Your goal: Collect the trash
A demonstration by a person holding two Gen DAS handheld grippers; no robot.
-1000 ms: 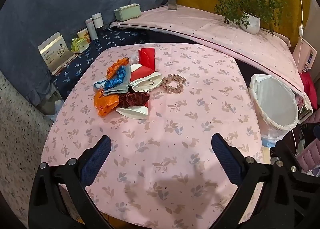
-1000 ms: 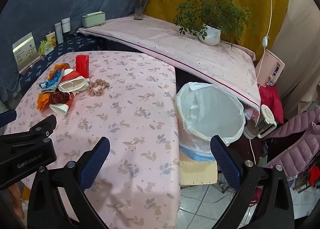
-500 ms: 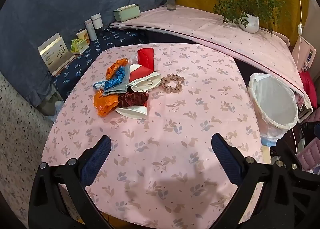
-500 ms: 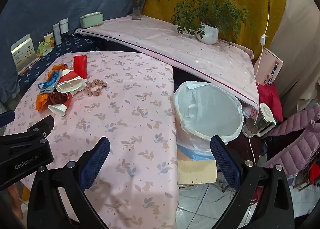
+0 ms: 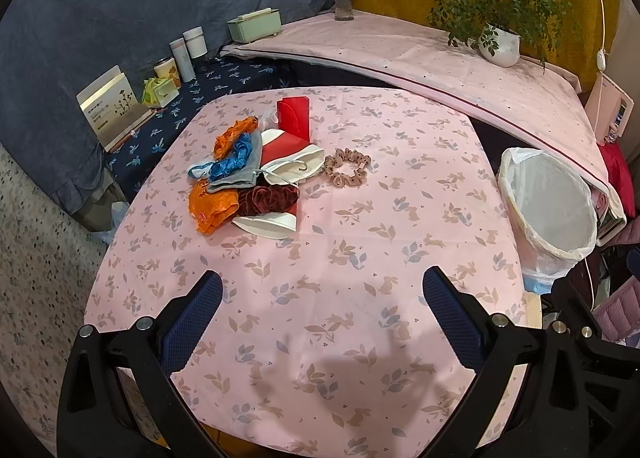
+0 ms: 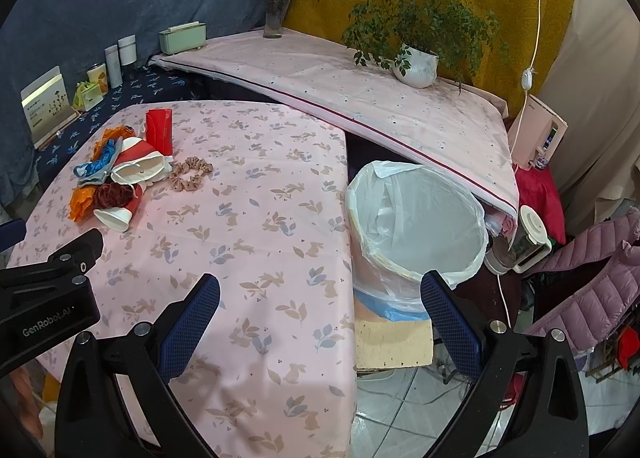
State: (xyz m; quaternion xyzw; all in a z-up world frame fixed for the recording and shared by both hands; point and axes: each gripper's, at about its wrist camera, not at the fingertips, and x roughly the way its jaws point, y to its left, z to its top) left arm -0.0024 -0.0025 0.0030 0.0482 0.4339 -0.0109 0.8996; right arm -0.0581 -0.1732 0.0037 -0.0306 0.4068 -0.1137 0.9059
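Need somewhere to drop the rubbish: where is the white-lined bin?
The white-lined bin stands off the pink table's right edge, below the pink-covered shelf.

Pile of crumpled wrappers, paper cups and scrunchies [image 5: 256, 174] on far-left part of pink leaf-print tablecloth table [image 5: 360, 258]; beige scrunchie [image 5: 347, 171] just right of pile; white-lined plastic bin [image 6: 416, 226] beside table's right edge.

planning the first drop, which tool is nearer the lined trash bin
Right. The right tool hovers over the table's right edge, with the trash bin just ahead. The left tool hovers over the table's near middle, the bin off to its right.
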